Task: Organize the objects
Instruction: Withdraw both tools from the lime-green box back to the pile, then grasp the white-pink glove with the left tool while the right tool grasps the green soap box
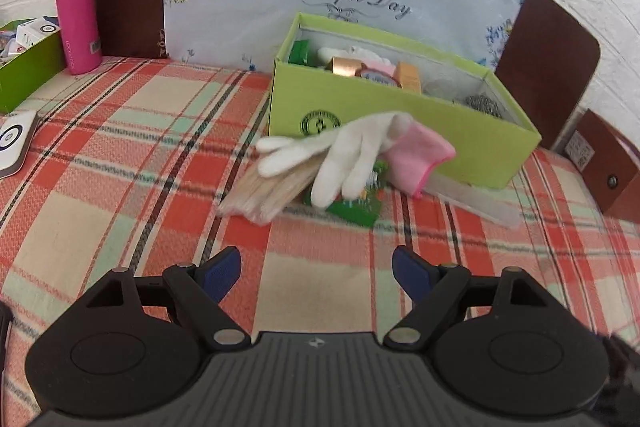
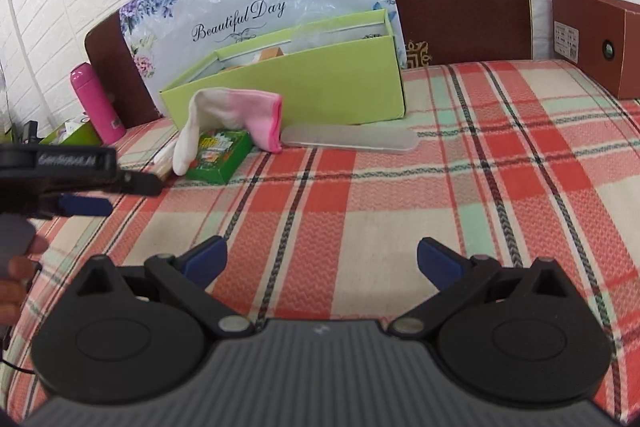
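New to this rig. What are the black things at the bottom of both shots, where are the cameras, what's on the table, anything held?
No robot here: a person holds a two-finger gripper in each hand. Each picture comes from a fisheye camera on one gripper, looking forward along its blue-tipped fingers. The left gripper and right gripper are both open and hold nothing. On the plaid tablecloth stands an open green box with small items inside. In front of it lie a white and pink glove, draped over a bundle of wooden sticks and a small green packet, and a clear flat case. A pink bottle stands far left.
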Tool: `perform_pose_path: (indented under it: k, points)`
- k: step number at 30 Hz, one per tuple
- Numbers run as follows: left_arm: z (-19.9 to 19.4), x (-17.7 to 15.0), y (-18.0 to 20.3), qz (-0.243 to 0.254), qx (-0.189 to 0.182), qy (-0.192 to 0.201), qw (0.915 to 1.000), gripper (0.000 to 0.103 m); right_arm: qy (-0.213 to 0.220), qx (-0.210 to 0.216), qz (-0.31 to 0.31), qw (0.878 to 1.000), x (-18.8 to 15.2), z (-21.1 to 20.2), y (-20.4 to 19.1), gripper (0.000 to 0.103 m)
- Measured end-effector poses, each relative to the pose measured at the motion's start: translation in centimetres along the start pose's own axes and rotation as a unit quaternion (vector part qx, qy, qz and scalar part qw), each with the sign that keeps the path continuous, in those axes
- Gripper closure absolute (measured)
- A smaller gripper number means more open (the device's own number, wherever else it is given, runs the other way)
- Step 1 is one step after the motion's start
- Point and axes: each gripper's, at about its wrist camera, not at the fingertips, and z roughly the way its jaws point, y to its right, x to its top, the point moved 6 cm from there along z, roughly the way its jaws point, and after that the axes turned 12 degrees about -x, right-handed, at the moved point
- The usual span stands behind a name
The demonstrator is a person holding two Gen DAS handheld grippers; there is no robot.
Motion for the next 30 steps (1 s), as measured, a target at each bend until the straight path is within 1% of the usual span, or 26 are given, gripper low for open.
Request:
perform_pose_path:
  k: [2, 5, 7, 8, 9, 10, 11, 12, 13, 14, 16, 18, 19, 21, 23, 24, 25, 26, 27, 28, 29, 30]
  points:
    - [0.8, 1.2, 0.3, 0.004, -0.004, 0.015, 0.9999, 0.017, 0.004, -0.003, 0.002, 1.000, 0.1, -0.5, 0.1, 0.000]
    - [2.3, 3.0, 0.9, 0.019, 0.002, 0.029, 0.9994, 0.017, 0.011, -0.007, 0.006, 1.000, 0.3, -1.2, 0.7, 0.000]
    - [3.4, 3.9, 1.1, 0.029, 0.010, 0.032, 0.9990, 0.017, 0.011, -0.011, 0.009, 1.000, 0.2, -1.5, 1.1, 0.000]
    - [4.0, 4.2, 1.0, 0.034, 0.012, 0.030, 0.9989, 0.020, 0.010, -0.013, 0.011, 1.000, 0.2, -1.6, 1.3, 0.000]
    - [4.6, 4.4, 0.9, 0.040, 0.012, 0.026, 0.9988, 0.036, 0.009, -0.013, 0.013, 1.000, 0.1, -1.6, 1.5, 0.000]
    - [5.1, 4.5, 0.7, 0.044, 0.008, 0.017, 0.9989, 0.049, 0.008, -0.014, 0.015, 1.000, 0.0, -1.6, 1.6, 0.000]
    - [5.6, 4.4, 0.4, 0.043, 0.000, 0.001, 0.9991, 0.081, 0.006, -0.014, 0.016, 1.000, 0.0, -1.6, 1.7, 0.000]
    - [5.7, 4.2, 0.0, 0.036, -0.006, -0.006, 0.9993, 0.093, 0.005, -0.014, 0.017, 1.000, -0.1, -1.6, 1.7, 0.000]
    - [5.3, 3.9, -0.5, 0.025, -0.011, 0.004, 0.9996, 0.093, 0.003, -0.012, 0.017, 1.000, -0.2, -1.6, 1.7, 0.000]
    - [4.5, 3.5, -0.7, 0.025, -0.014, 0.020, 0.9994, 0.094, 0.002, -0.009, 0.017, 1.000, -0.3, -1.5, 1.6, 0.000]
    - [2.6, 2.4, -1.0, 0.040, -0.010, 0.029, 0.9987, 0.095, -0.006, 0.008, 0.019, 1.000, -0.4, -1.4, 1.3, 0.000]
    - [0.3, 0.9, -1.2, 0.042, -0.027, 0.026, 0.9984, 0.095, -0.014, 0.036, 0.024, 0.999, -0.5, -1.2, 0.7, 0.000]
    - [-0.9, 0.0, -1.3, 0.044, -0.033, 0.022, 0.9982, 0.095, -0.016, 0.039, 0.023, 0.999, -0.6, -1.0, 0.5, 0.000]
    - [-3.1, -1.7, -1.7, 0.050, -0.032, 0.013, 0.9981, 0.095, -0.019, 0.033, 0.013, 0.999, -0.7, -0.6, -0.2, 0.000]
    - [-4.7, -3.7, -2.2, 0.045, -0.036, 0.002, 0.9983, 0.095, -0.025, 0.033, 0.009, 0.999, -0.8, 0.0, -0.9, 0.000]
    - [-5.2, -4.4, -2.5, 0.042, -0.038, -0.006, 0.9984, 0.092, -0.029, 0.035, 0.008, 0.999, -0.8, 0.2, -1.3, 0.000]
    - [-5.4, -5.1, -2.9, 0.036, -0.043, -0.016, 0.9983, 0.089, -0.031, 0.039, 0.003, 0.999, -0.9, 0.4, -1.7, 0.000]
    - [-5.7, -5.6, -3.3, 0.028, -0.048, -0.022, 0.9982, 0.077, -0.031, 0.040, -0.004, 0.999, -0.9, 0.5, -2.2, 0.000]
    - [-5.9, -5.9, -3.5, 0.022, -0.052, -0.025, 0.9981, 0.061, -0.030, 0.040, -0.011, 0.999, -0.9, 0.6, -2.6, 0.000]
    - [-6.2, -6.0, -3.6, 0.020, -0.058, -0.025, 0.9978, 0.052, -0.029, 0.039, -0.018, 0.999, -0.9, 0.7, -3.0, 0.000]
    - [-6.5, -5.9, -3.6, 0.025, -0.061, -0.020, 0.9976, 0.041, -0.029, 0.040, -0.023, 0.999, -0.9, 0.7, -3.3, 0.000]
    - [-6.8, -5.8, -3.5, 0.038, -0.063, -0.012, 0.9972, 0.039, -0.028, 0.041, -0.025, 0.998, -0.8, 0.7, -3.5, 0.000]
